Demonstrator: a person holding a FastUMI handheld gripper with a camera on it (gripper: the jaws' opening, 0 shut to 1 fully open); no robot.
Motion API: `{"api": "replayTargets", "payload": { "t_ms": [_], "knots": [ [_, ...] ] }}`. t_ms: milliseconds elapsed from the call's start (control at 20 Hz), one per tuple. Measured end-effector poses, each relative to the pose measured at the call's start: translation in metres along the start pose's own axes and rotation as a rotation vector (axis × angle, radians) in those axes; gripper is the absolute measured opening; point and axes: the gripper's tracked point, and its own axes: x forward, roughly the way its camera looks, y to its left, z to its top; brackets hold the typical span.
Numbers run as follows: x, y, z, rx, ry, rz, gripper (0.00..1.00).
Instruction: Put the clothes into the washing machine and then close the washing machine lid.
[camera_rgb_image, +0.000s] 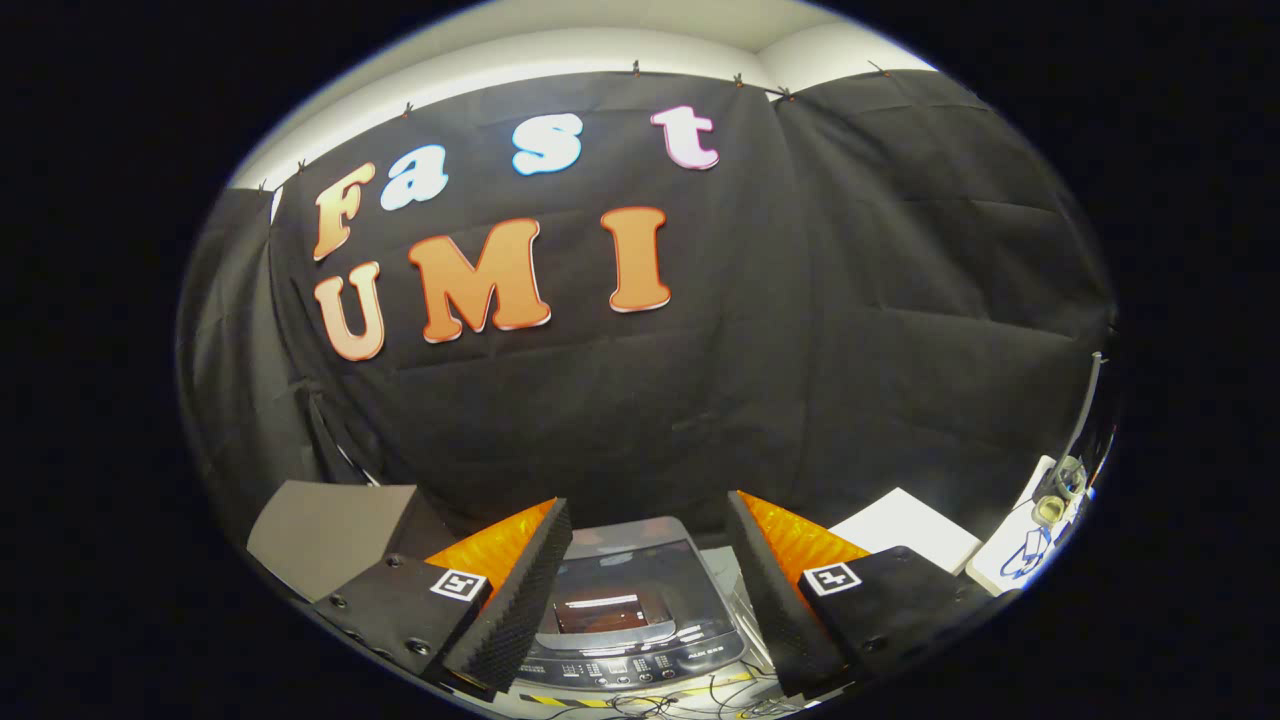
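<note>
Gripper view: black cloth wall (700, 380) forms the backdrop. Washing machine (630, 610) sits below and just ahead of the fingers, seen between them; its lid (625, 570) appears down, with the control panel (630, 665) along the near edge. Grey box (320, 535) stands left of the machine. White board (905, 530) lies to the right, with a second white item (1030, 545) carrying cables beyond it. Gripper (650, 590) fingers (515, 600) are spread wide apart, holding nothing. Cables (640, 700) trail at the machine's front.
</note>
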Motion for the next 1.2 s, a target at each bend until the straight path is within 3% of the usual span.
{"api": "replayTargets", "payload": {
  "t_ms": [500, 1200],
  "knots": [
    [-0.087, -0.029, 0.116, 0.023, -0.148, -0.076, 0.99],
    [-0.107, 0.009, 0.132, -0.011, -0.170, -0.044, 0.99]
  ]
}}
